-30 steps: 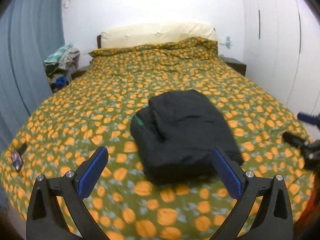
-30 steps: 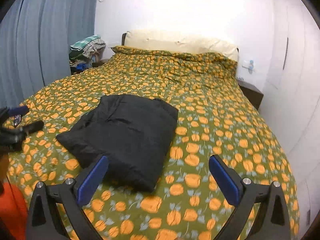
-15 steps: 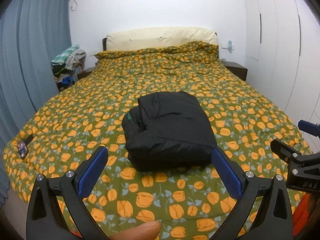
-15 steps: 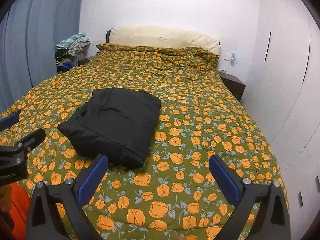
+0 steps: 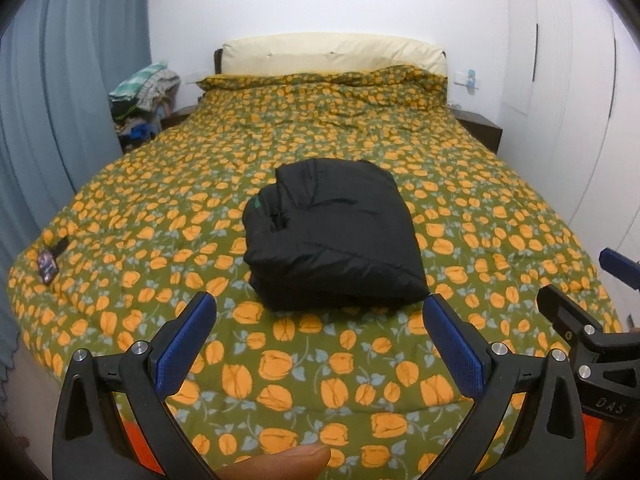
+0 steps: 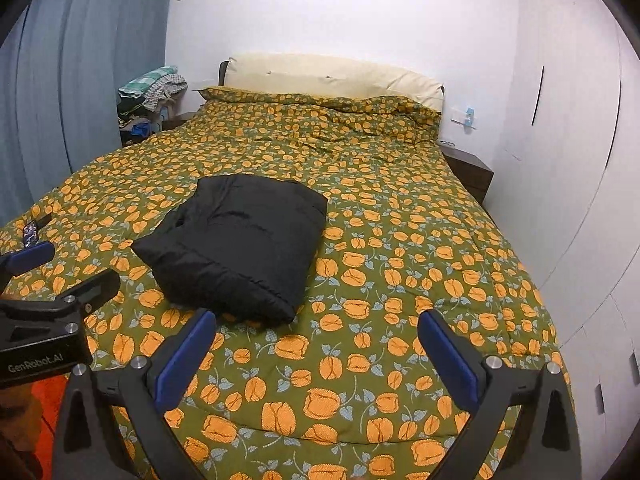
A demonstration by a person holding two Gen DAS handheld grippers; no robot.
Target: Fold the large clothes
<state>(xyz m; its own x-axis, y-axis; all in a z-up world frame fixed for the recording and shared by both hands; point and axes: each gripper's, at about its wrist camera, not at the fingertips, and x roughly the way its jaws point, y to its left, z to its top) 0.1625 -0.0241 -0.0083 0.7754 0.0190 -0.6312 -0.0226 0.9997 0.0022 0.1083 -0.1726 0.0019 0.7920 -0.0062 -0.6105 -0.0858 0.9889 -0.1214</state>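
Item one: a black padded garment (image 5: 332, 240), folded into a thick, roughly square bundle, lying on the near half of my bed, about midway between its left and right edges; a glimpse of green lining shows at the bundle's left fold, and the same bundle (image 6: 240, 240) sits left of centre in the right wrist view. Item two: my left gripper (image 5: 320, 344), blue-padded fingers spread wide, gripping nothing, hovering over the bedspread just short of the bundle's near edge. Item three: my right gripper (image 6: 316, 354), likewise spread wide and empty, held near the foot of the bed to the right of the bundle and apart from it. Item four: the bedspread (image 5: 180, 208), olive green with orange flowers, covering the whole bed. Item five: a small dark phone-like object (image 5: 48, 266) near the bed's left edge. Item six: cream pillows (image 5: 332, 54) at the far end. Item seven: a heap of clothes (image 5: 144, 96) at far left, beside blue curtains (image 5: 68, 80). Item eight: a dark nightstand (image 6: 468, 172) at far right, against white wardrobe doors (image 6: 568, 140).
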